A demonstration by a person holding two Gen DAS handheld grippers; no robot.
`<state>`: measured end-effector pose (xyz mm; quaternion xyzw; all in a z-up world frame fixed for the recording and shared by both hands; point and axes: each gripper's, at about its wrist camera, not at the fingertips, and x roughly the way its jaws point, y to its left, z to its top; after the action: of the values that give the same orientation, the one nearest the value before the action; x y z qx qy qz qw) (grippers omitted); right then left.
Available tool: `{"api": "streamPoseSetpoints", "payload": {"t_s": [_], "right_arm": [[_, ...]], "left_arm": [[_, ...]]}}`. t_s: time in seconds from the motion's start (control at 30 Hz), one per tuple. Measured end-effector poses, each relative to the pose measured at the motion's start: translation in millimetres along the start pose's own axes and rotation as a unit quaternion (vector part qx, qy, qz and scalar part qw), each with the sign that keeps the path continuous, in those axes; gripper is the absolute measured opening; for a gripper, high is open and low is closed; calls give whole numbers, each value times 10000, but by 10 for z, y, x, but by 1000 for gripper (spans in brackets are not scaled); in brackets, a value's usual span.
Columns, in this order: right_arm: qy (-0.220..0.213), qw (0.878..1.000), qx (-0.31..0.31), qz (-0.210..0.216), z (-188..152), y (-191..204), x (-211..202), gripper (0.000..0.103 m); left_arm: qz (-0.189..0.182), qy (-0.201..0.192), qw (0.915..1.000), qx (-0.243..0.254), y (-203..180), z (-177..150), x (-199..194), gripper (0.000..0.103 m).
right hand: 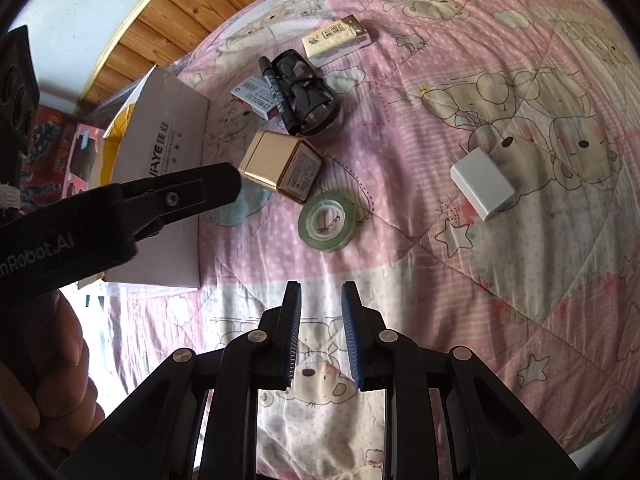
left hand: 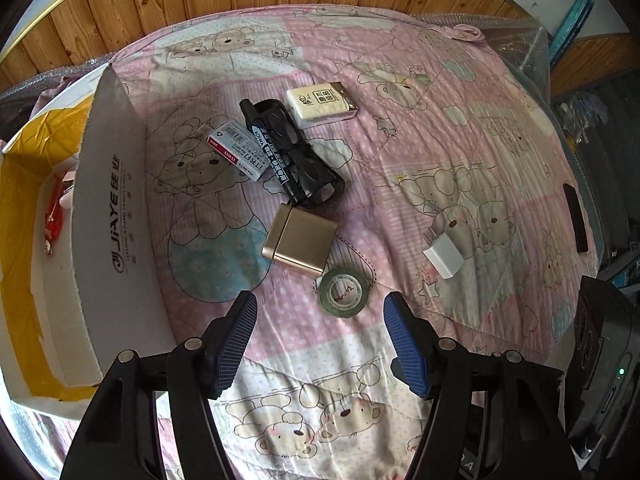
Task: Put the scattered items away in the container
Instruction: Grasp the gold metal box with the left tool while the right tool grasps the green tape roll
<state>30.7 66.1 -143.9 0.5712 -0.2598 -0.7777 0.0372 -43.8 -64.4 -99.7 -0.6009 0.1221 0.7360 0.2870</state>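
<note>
So far, little of the tidying looks done. The cardboard box [left hand: 116,216] stands open at the left edge of the pink quilt [left hand: 440,152], and something red and pale already lies inside it (too hidden by the flap to name), so perhaps an item or two is in.

Everything else is out on the quilt. A gold tin [left hand: 300,240] lies nearest the box, with a roll of clear tape [left hand: 345,292] just beside its lower corner. Behind the tin sits a cluster: a black glasses case [left hand: 308,152] with a black marker [left hand: 268,144] lying along it, and a small box of staples [left hand: 238,148] touching the marker on the box side. A pack of tissues [left hand: 322,104] lies just beyond, and a white charger plug [left hand: 444,258] sits well apart to the right.

The left gripper [left hand: 320,316] hangs above the quilt with its fingers spread wide and nothing between them, the tape roll just ahead of it. The right gripper [right hand: 321,320] is also empty, its pads a narrow gap apart and parallel, released rather than pinching.

Seven items are left, by my count; the tape or the tin seems the likeliest first pick.
</note>
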Motion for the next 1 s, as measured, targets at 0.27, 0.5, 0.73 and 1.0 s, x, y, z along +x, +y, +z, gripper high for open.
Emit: {"api": "streamPoseSetpoints", "payload": {"t_s": [0.27, 0.5, 0.73, 1.0], "right_arm": [[27, 9999, 75, -129, 230, -82, 269, 24], [160, 9993, 91, -311, 361, -148, 485, 24], [325, 9985, -164, -414, 461, -98, 689, 24], [186, 9842, -1331, -1151, 427, 195, 788, 18]], "left_arm": [[203, 298, 9993, 126, 106, 225, 445, 67], [229, 496, 9983, 218, 146, 330, 701, 67], [225, 698, 9972, 121, 265, 348, 930, 67], [304, 767, 9966, -71, 406, 329, 1084, 56]]}}
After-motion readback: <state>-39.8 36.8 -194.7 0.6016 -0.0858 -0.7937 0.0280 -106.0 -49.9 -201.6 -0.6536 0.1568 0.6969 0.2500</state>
